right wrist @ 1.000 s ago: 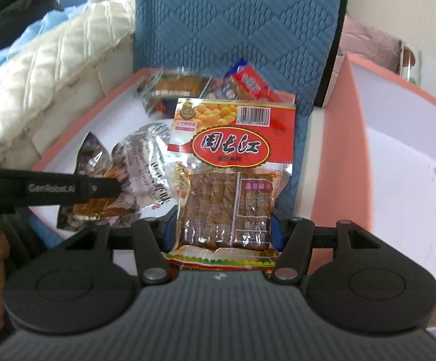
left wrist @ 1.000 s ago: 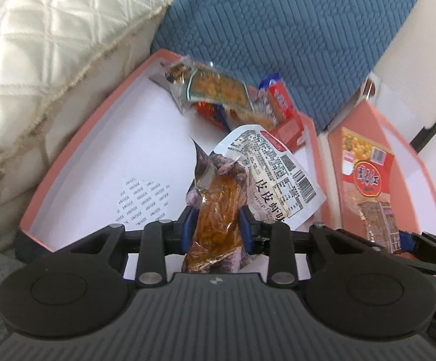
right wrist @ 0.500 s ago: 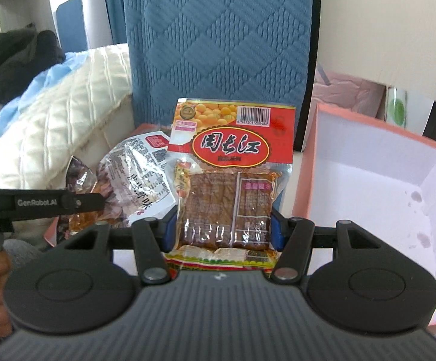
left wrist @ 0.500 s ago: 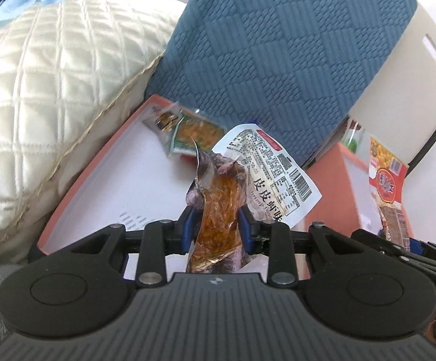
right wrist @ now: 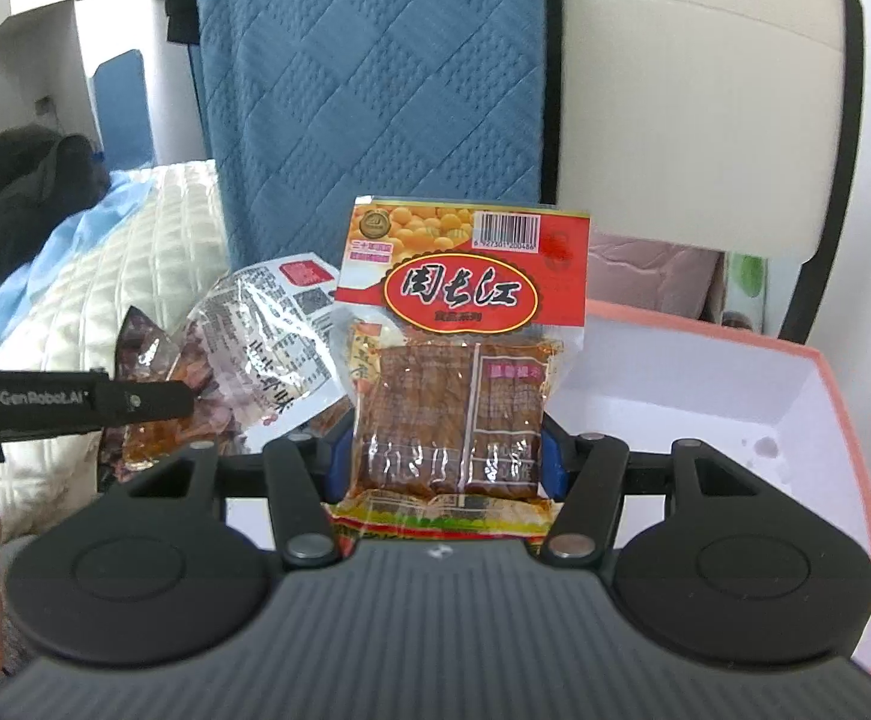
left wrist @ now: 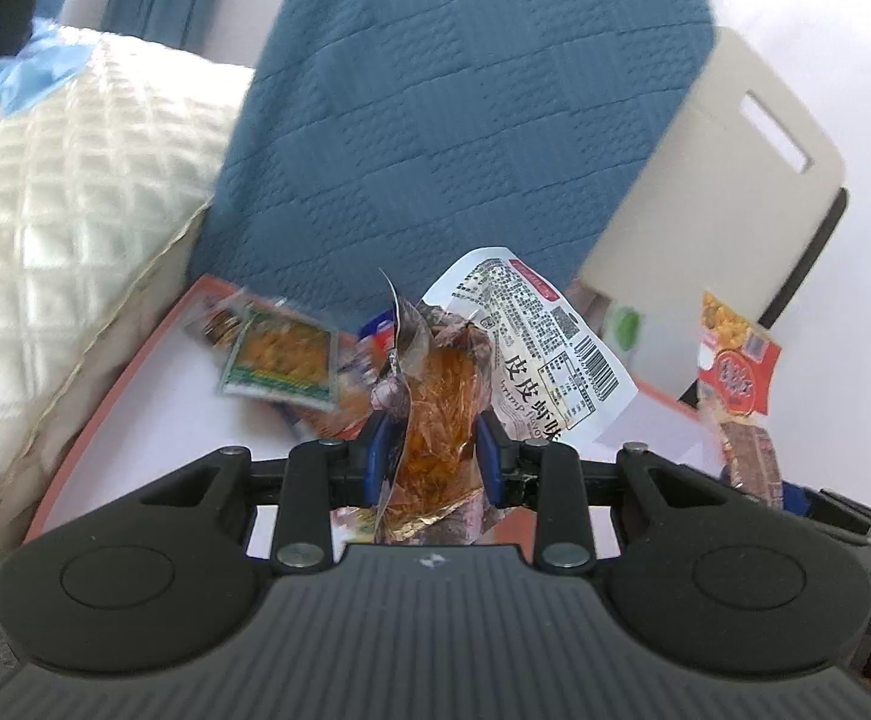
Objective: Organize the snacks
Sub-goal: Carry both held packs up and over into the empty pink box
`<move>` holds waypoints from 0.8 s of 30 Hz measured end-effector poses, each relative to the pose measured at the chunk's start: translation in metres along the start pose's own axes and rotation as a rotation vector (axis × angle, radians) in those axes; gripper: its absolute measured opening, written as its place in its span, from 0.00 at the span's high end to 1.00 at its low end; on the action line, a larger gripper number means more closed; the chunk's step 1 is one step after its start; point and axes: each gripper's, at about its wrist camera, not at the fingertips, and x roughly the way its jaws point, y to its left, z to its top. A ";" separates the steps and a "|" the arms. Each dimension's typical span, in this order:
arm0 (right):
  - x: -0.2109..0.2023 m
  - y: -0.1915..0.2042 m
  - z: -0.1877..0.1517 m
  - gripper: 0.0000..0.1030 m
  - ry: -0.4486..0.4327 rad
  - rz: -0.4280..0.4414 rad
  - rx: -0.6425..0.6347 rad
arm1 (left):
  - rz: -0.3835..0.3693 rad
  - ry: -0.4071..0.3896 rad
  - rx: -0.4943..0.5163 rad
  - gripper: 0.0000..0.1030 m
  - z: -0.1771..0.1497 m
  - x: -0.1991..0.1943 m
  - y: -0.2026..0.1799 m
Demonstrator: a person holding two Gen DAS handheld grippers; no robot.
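Two snack packets (left wrist: 435, 420) (right wrist: 453, 408) sit clamped upright between each gripper's fingers (left wrist: 378, 456) (right wrist: 339, 462).

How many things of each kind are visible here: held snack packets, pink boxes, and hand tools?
Held snack packets: 3 (orange, white, red)
Pink boxes: 2 ()
Tools: 2 (left tool, right tool)
Total: 7
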 end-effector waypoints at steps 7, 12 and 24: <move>-0.024 -0.027 0.011 0.42 -0.026 -0.008 0.013 | -0.026 -0.018 0.014 0.65 0.012 -0.005 -0.047; -0.041 -0.057 0.015 0.42 -0.024 -0.023 0.025 | -0.047 -0.009 0.025 0.65 0.016 0.001 -0.082; -0.027 -0.128 0.008 0.42 0.047 -0.076 0.077 | -0.076 0.083 0.090 0.65 -0.001 0.066 -0.157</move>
